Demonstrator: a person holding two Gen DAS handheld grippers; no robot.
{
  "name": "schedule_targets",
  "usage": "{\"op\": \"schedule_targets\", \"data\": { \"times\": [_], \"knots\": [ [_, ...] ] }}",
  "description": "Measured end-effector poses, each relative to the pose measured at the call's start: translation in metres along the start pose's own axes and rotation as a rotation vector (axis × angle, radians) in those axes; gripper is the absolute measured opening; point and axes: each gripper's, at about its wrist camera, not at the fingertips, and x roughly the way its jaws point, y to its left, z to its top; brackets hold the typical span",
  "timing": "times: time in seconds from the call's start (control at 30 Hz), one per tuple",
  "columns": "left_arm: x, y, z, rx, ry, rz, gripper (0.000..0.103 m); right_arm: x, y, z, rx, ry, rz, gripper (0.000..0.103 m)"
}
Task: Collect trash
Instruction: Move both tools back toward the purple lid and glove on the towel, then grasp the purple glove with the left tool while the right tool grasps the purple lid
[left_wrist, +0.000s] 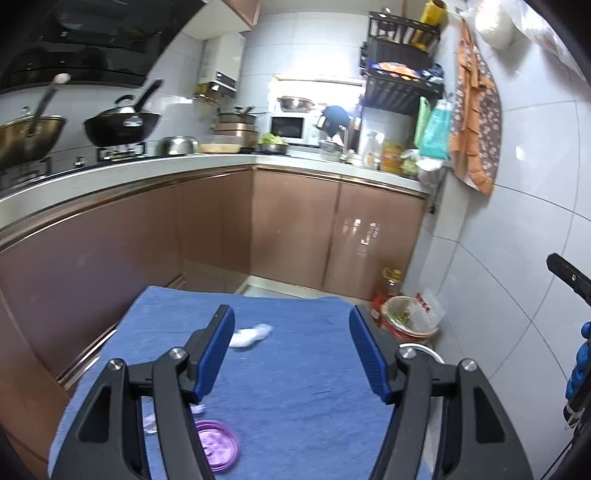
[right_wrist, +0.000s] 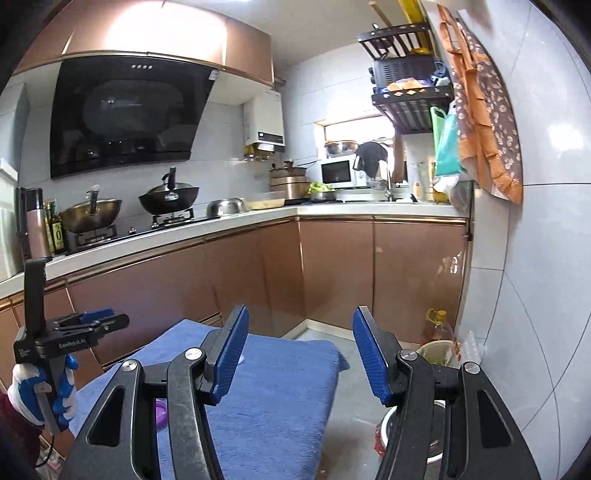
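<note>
While above blue cloth (left_wrist: 295, 369), left gripper (left_wrist: 291, 332) jaws wide apart, empty; right gripper (right_wrist: 299, 347) likewise.

White lettering on the side of the left gripper (right_wrist: 105, 322), seen from the right wrist camera, reads roughly "GenRobot.AI". A small white label at its rear corner is too small to read. The olive oil bottle (right_wrist: 58, 232) by the stove carries a large "0" on its label. Print on the range hood (right_wrist: 125, 114), the water heater (right_wrist: 265, 122) and the red-labelled oil bottle (left_wrist: 386, 291) is illegible.
</note>
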Motion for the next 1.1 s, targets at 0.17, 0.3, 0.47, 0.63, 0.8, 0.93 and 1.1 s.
{"op": "schedule_targets", "data": {
  "times": [0.17, 0.3, 0.47, 0.63, 0.8, 0.93, 1.1],
  "knots": [
    [-0.011, 0.033, -0.01, -0.018, 0.006, 0.045, 0.065, 0.01, 0.01, -0.011, 0.002, 0.035, 0.026, 0.058],
    [-0.011, 0.061, -0.023, -0.023, 0.039, 0.076, 0.065, 0.022, 0.02, -0.023, 0.004, 0.075, 0.056, 0.058],
    [-0.003, 0.104, -0.046, -0.03, 0.09, 0.105, 0.065, 0.047, 0.038, -0.037, 0.002, 0.146, 0.133, 0.058],
    [0.018, 0.153, -0.077, -0.053, 0.18, 0.135, 0.065, 0.089, 0.065, -0.058, -0.004, 0.252, 0.242, 0.058],
    [0.053, 0.18, -0.108, -0.042, 0.29, 0.119, 0.065, 0.134, 0.094, -0.085, -0.023, 0.357, 0.314, 0.057],
    [0.089, 0.186, -0.136, -0.012, 0.376, 0.084, 0.065, 0.171, 0.124, -0.113, -0.052, 0.457, 0.385, 0.055],
    [0.126, 0.197, -0.158, -0.029, 0.442, 0.059, 0.065, 0.209, 0.161, -0.151, -0.105, 0.578, 0.457, 0.054]
  ]
}}
